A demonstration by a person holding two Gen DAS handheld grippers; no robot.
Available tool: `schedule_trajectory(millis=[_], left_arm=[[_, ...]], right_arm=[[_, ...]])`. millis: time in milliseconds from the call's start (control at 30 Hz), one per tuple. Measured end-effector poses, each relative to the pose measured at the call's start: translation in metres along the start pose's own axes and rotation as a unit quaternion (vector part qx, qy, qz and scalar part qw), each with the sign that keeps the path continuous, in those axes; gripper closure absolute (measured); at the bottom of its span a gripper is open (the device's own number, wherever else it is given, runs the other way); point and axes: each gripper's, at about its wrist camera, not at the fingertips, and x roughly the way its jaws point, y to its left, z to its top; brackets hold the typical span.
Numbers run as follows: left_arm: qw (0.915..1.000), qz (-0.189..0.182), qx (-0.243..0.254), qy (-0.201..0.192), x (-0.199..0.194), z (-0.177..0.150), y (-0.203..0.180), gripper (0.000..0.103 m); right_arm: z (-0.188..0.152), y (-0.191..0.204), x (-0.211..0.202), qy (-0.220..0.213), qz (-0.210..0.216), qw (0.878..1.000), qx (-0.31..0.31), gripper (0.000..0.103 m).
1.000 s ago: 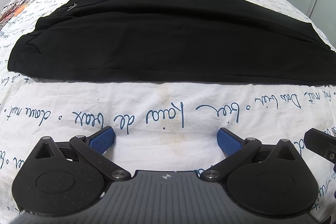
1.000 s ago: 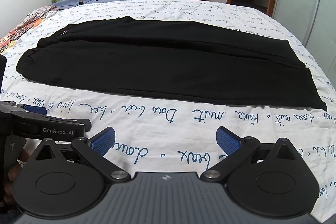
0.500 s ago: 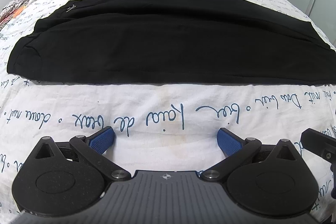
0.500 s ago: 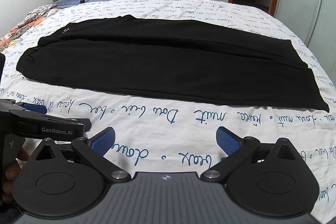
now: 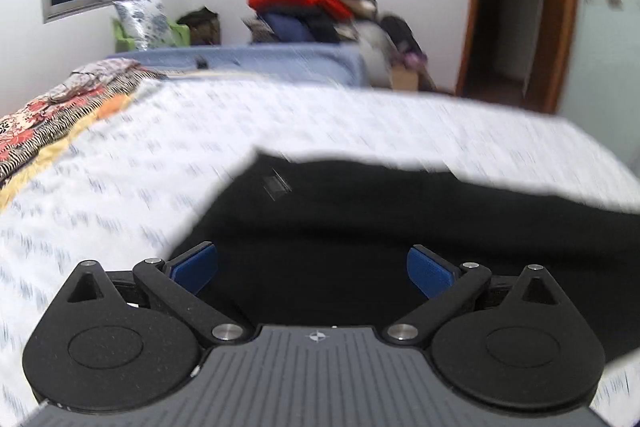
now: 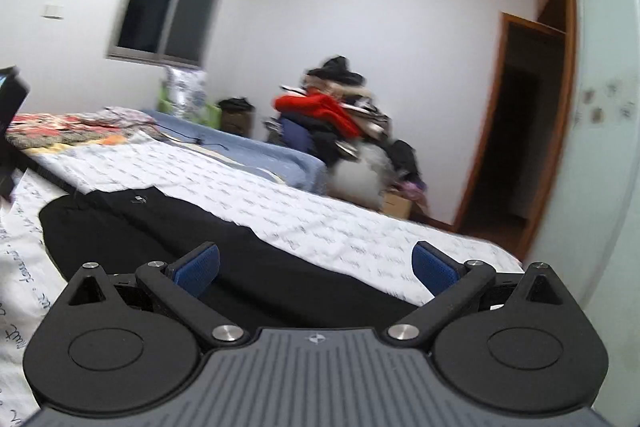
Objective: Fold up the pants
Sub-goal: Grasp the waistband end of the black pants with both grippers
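The black pants (image 5: 360,219) lie flat on the white bed sheet with blue writing (image 5: 120,195). In the left wrist view, which is motion-blurred, my left gripper (image 5: 312,271) is open and empty just over the waist end, near a small label (image 5: 276,183). In the right wrist view my right gripper (image 6: 316,269) is open and empty, low over the pants (image 6: 200,239), which run from the waist at the left toward the lower right. The leg ends are hidden below the gripper body.
A pile of clothes (image 6: 336,115) with a red garment stands beyond the bed. A blue blanket (image 5: 248,63) and a patterned quilt (image 5: 48,119) lie at the far left. A dark doorway (image 6: 516,155) is at the right. The window (image 6: 172,15) is on the left wall.
Both grippers have moved forward from the sheet's near edge to low over the pants and tilted up, so the room walls now show. Both stay open.
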Motion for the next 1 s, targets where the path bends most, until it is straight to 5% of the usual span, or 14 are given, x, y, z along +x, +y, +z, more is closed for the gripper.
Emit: schedule_trajectory(millis=[233, 333, 433, 633, 767, 800, 933, 967, 1000], left_arm=[[0.9911, -0.085, -0.066, 0.079, 0.118, 0.072, 0.098, 0.001], [0.9817, -0.091, -0.119, 0.118, 0.169, 0.077, 0.129, 0.003], [0.9644, -0.14, -0.163, 0.154, 0.21, 0.075, 0.142, 0.003], [0.953, -0.156, -0.167, 0.199, 0.258, 0.063, 0.143, 0.003], [0.9503, -0.191, -0.151, 0.194, 0.265, 0.067, 0.131, 0.009], [0.9513, -0.19, -0.146, 0.194, 0.267, 0.069, 0.128, 0.019], [0.9627, -0.167, -0.094, 0.191, 0.277, 0.077, 0.113, 0.029], [0.9655, -0.16, -0.088, 0.186, 0.278, 0.078, 0.11, 0.034], [0.9691, -0.152, -0.079, 0.178, 0.277, 0.078, 0.108, 0.051]], right_arm=[[0.013, -0.025, 0.056, 0.035, 0.053, 0.996, 0.067, 0.0], [0.013, -0.023, 0.083, 0.059, 0.073, 0.993, 0.078, 0.0], [0.007, -0.022, 0.108, 0.093, 0.096, 0.986, 0.098, 0.0], [0.0, -0.016, 0.138, 0.12, 0.102, 0.983, 0.094, 0.0], [-0.004, -0.015, 0.16, 0.134, 0.111, 0.981, 0.092, 0.0], [-0.004, -0.015, 0.167, 0.136, 0.113, 0.98, 0.09, 0.0], [-0.004, -0.018, 0.192, 0.137, 0.133, 0.978, 0.088, 0.0], [-0.003, -0.02, 0.199, 0.138, 0.141, 0.976, 0.091, 0.0], [-0.003, -0.023, 0.207, 0.143, 0.152, 0.973, 0.095, 0.0]])
